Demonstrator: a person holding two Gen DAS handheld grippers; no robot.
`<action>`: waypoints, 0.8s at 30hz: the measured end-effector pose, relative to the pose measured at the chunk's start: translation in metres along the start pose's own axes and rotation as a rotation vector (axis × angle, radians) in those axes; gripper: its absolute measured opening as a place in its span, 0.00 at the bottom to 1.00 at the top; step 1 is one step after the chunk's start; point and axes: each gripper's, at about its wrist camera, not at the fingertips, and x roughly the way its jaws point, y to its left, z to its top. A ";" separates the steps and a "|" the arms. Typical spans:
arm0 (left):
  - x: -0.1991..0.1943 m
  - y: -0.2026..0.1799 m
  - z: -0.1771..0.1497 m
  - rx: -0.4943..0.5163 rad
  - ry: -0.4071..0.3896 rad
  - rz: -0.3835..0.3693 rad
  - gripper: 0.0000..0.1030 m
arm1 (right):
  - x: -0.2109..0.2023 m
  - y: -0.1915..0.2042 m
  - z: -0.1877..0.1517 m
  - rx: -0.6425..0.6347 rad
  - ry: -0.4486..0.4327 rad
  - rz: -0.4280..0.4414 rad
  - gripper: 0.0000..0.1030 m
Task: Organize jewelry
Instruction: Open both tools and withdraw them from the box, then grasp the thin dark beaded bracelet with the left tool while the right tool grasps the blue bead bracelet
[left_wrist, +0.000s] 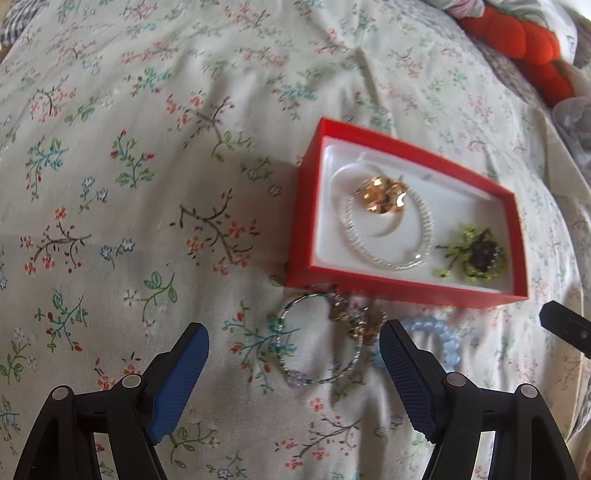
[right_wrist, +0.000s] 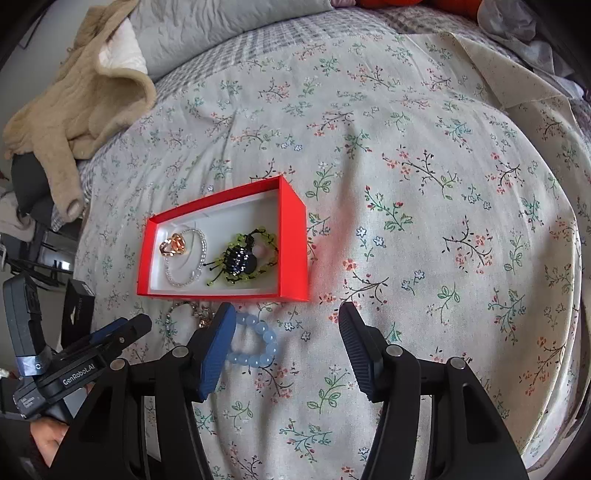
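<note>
Floral bedspread (right_wrist: 406, 147), blue bracelet (right_wrist: 258, 343) between right tongs (right_wrist: 286, 317) (both pairs apart, empty)

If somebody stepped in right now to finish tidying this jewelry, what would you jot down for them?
Left hand-held gripper: open, empty, over the green beaded bracelet.
Right hand-held gripper: open, empty, blue bracelet lies under it.
Done: red box already holds a clear bracelet, a gold piece and a green-black beaded piece.
Left: both bracelets and a gold piece on the sheet beside the box.
</note>
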 end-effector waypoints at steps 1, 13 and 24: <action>0.004 0.003 0.000 -0.006 0.012 0.001 0.77 | 0.002 0.000 -0.001 0.003 0.008 -0.004 0.59; 0.043 0.011 -0.003 -0.011 0.115 -0.005 0.38 | 0.030 0.009 -0.006 -0.049 0.088 -0.057 0.59; 0.029 -0.008 -0.006 0.079 0.070 -0.016 0.00 | 0.055 0.011 -0.007 -0.085 0.144 -0.098 0.59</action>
